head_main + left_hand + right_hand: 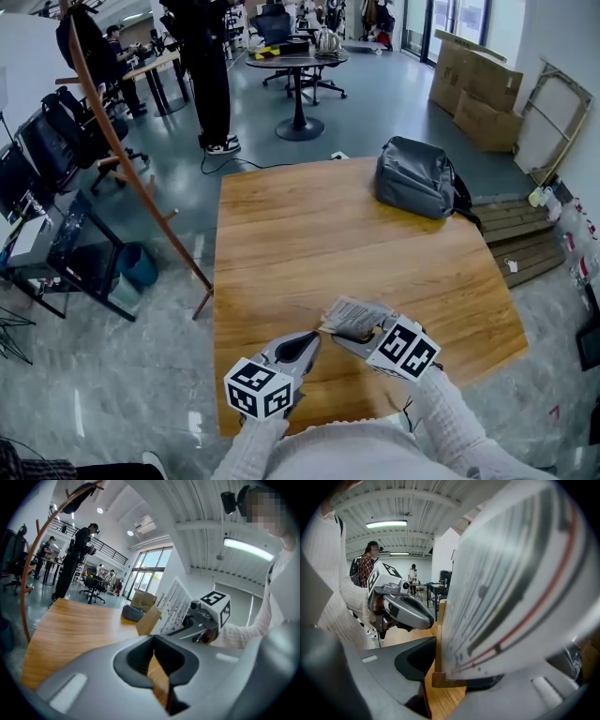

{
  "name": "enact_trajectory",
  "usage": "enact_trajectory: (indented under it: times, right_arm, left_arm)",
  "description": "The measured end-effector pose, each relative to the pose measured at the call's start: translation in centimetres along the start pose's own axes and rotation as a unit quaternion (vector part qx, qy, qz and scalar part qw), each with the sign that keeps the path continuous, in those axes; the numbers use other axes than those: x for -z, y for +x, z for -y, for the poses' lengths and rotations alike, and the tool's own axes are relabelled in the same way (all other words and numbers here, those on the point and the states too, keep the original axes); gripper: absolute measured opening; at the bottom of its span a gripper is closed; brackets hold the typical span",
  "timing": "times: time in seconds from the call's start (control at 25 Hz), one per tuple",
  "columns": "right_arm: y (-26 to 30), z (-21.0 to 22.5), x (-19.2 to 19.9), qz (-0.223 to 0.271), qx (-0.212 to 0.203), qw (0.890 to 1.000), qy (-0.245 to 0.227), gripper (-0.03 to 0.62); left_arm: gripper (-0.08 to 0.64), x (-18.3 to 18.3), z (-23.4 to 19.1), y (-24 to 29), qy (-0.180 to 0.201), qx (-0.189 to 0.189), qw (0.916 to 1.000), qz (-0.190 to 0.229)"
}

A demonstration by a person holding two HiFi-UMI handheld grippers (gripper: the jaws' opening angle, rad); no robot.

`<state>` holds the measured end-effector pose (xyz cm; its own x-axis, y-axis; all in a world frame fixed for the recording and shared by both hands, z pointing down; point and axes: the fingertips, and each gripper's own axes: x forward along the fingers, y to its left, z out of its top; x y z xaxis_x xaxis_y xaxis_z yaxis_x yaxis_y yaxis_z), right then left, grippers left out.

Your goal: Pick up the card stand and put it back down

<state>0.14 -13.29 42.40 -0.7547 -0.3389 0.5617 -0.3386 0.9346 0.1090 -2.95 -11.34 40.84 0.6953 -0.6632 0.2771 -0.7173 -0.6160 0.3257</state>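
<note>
White knitted sleeves (441,412) at the bottom of the head view lead to the two grippers, each with a cube of black-and-white square markers.

The right gripper (347,334) has its jaws clamped on the card stand (354,314). In its own view, the pale wooden base (440,679) sits between the two grey jaws and the printed card (511,588) rises in front of the lens. The card has rows of dark text and one red line, all too blurred to read.

The left gripper (309,341) sits just left of the stand. Its jaws are together with nothing between them, and its tip is close to the card without touching it.

The stand is over the wooden table (309,234), near the near edge and right of its middle, and it leans in the left gripper view. Whether its base touches the tabletop cannot be told.

A grey bag (417,178) lies at the table's far right corner. Cardboard boxes (473,89) stand on the floor beyond.
</note>
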Motion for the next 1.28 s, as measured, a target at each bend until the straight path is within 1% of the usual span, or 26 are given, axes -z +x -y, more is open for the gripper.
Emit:
enact_trajectory:
  times: [0.16, 0.36, 0.56, 0.72, 0.92, 1.28]
  right_arm:
    - [0.3, 0.0, 0.3, -0.007, -0.004, 1.000, 0.000, 0.187]
    - [0.9, -0.4, 1.5, -0.019, -0.009, 1.000, 0.005, 0.187]
    - [2.5, -0.7, 2.7, -0.035, -0.025, 0.999, 0.010, 0.187]
    - [4.0, -0.3, 4.4, -0.052, -0.033, 0.998, 0.013, 0.187]
    - [6.3, 0.0, 6.1, -0.064, -0.044, 0.997, 0.006, 0.187]
    - [10.2, -0.2, 10.5, -0.095, -0.058, 0.994, 0.022, 0.187]
  left_arm:
    - [0.008, 0.1, -0.2, 0.1, -0.001, -0.002, 1.0000, -0.003]
    - [0.008, 1.0, -0.3, 0.0, -0.008, -0.006, 0.9999, -0.010]
    - [0.008, 2.1, -1.7, 0.3, -0.020, -0.021, 0.9993, -0.023]
    - [0.008, 2.8, -2.4, 0.9, -0.030, -0.024, 0.9988, -0.029]
    - [0.008, 3.9, -3.4, 1.4, -0.036, -0.029, 0.9982, -0.038]
    - [0.008, 6.8, -5.1, 2.4, -0.063, -0.033, 0.9957, -0.060]
